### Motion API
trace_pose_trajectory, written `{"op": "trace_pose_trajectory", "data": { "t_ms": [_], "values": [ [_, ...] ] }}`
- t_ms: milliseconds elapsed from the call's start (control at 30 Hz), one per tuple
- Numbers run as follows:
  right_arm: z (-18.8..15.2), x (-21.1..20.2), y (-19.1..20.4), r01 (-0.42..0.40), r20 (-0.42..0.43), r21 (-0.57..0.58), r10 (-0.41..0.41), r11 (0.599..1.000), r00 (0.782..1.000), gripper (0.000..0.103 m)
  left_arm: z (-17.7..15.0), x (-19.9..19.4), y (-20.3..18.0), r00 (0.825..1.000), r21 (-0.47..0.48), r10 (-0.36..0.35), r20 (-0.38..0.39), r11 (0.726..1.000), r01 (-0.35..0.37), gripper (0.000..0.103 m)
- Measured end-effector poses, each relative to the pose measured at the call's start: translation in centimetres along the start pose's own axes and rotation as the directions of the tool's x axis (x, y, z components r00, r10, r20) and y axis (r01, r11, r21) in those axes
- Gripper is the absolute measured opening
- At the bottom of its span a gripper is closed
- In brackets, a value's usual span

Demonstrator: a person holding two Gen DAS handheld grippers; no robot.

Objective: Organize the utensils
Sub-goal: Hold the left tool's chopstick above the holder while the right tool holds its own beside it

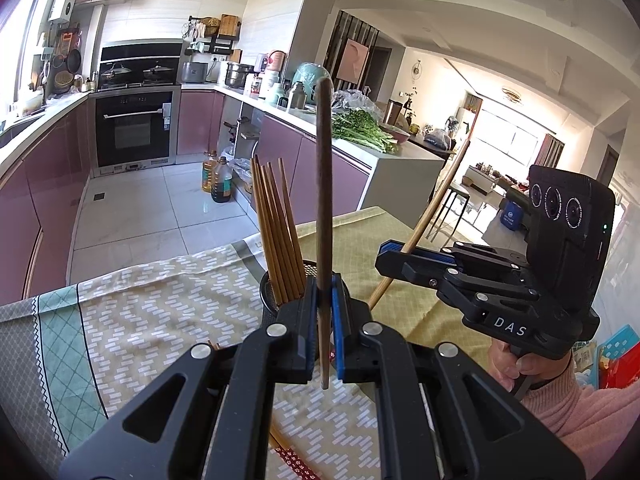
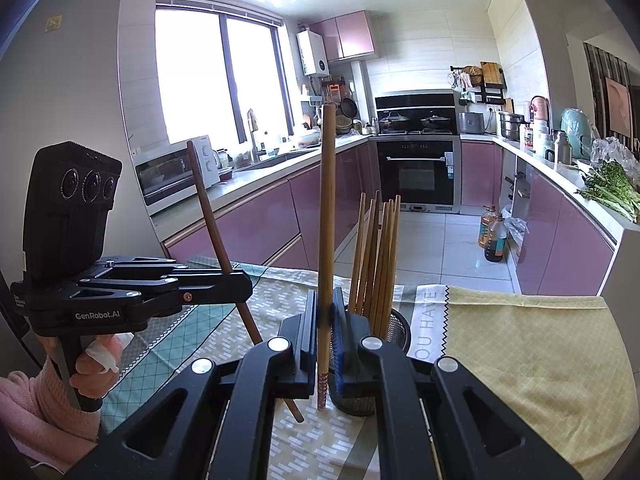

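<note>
Left hand-held gripper (image 1: 325, 320) clamping dark chopstick (image 1: 323, 200), right hand-held gripper (image 2: 325, 332) clamping light chopstick (image 2: 326, 220)

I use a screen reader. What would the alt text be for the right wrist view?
The right gripper clamps one upright chopstick just left of a mesh holder full of chopsticks, on a tablecloth. The left gripper holds a darker chopstick; kitchen behind.

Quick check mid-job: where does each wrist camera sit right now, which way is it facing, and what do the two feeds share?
Left wrist: on the left gripper, shut on a dark wooden chopstick; faces the oven; right hand, pink sleeve show.
Right wrist: on the right gripper, shut on a light bamboo chopstick; faces window and oven; left hand shows.
Shared: black mesh chopstick holder, patterned tablecloth, and each view shows the other gripper.
</note>
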State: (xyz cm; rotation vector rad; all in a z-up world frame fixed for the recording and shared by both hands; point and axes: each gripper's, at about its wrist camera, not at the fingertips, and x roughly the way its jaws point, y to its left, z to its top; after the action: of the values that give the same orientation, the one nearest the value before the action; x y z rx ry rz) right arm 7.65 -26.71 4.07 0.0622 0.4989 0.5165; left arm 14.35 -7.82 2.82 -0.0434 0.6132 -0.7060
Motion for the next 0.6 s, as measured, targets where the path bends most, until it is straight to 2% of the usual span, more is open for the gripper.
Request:
{"op": "trace_pose_trajectory", "data": {
  "t_ms": [600],
  "values": [
    [0.67, 0.05, -0.24, 0.000, 0.009, -0.008, 0.000, 1.000, 1.000, 0.006, 0.86, -0.37, -0.29, 1.000, 0.018, 0.006, 0.017, 1.000, -0.006, 0.007]
  ]
}}
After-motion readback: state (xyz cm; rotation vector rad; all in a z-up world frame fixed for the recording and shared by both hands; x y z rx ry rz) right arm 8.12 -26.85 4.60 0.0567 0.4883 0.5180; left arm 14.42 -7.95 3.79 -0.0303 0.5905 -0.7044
